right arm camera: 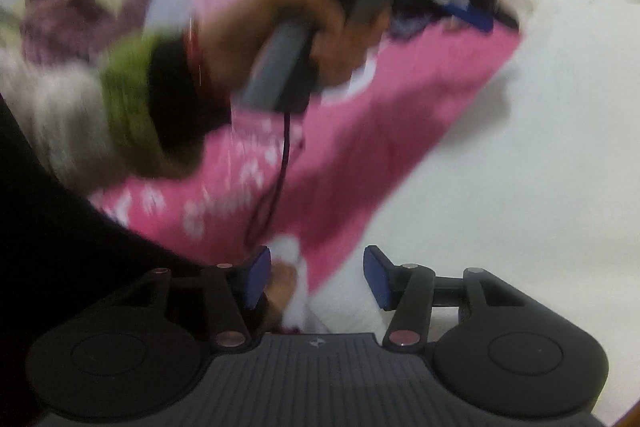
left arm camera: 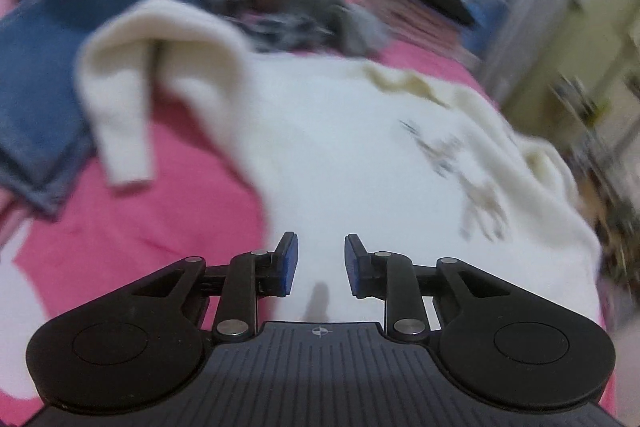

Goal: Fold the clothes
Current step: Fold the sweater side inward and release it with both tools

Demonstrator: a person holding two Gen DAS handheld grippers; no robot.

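Bedcover (left arm camera: 132, 227): pink with white print, it spreads under everything you are working on.
Sweater (left arm camera: 340, 147): your cream-white garment lies flat across the pink cover, filling the middle of the left wrist view; faint dark marks and a yellowish patch show on its far right part.
Sleeve (left arm camera: 124, 115): it arches up at the sweater's left shoulder, and its cuff hangs down beside the jeans.
Jeans (left arm camera: 52, 59): blue denim lies at the far left, next to the sleeve.
Clothes heap (left arm camera: 288, 7): dark, blurred garments lie beyond the sweater.
Your left hand (right arm camera: 280, 39): blurred, it grips its tool's handle above the pink cover.
Left gripper (left arm camera: 321, 265): jaws stand narrowly apart over the sweater's near edge, with nothing between the pads.
Right gripper (right arm camera: 317, 277): jaws are about half open; a small fold of white cloth (right arm camera: 296, 283) sits between them near the left pad, not pinched.
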